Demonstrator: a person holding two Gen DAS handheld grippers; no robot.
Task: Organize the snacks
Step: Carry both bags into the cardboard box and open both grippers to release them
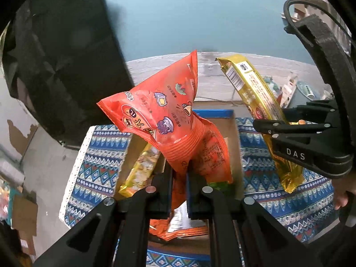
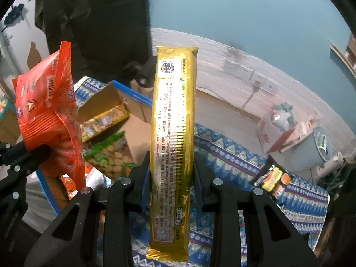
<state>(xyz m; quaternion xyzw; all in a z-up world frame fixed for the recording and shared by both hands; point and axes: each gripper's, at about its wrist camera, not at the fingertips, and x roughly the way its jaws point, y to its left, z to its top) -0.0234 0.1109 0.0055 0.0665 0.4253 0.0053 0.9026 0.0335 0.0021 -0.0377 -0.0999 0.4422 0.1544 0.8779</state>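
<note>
My left gripper (image 1: 179, 173) is shut on an orange snack bag (image 1: 169, 120) and holds it upright over an open cardboard box (image 1: 234, 138) with a blue rim. The bag also shows in the right wrist view (image 2: 46, 111). My right gripper (image 2: 171, 164) is shut on a long gold biscuit pack (image 2: 173, 133), held upright to the right of the box; it also shows in the left wrist view (image 1: 255, 102). In the box lie a yellow snack pack (image 2: 104, 120), a green-trimmed cracker bag (image 2: 111, 153) and an orange packet (image 1: 178, 224).
The box stands on a blue patterned cloth (image 2: 300, 198). A black and yellow snack packet (image 2: 271, 178) lies on the cloth at the right. A white carton (image 2: 280, 131) and a pale bucket (image 2: 311, 149) stand beyond it. A dark chair back (image 1: 62, 66) rises at the left.
</note>
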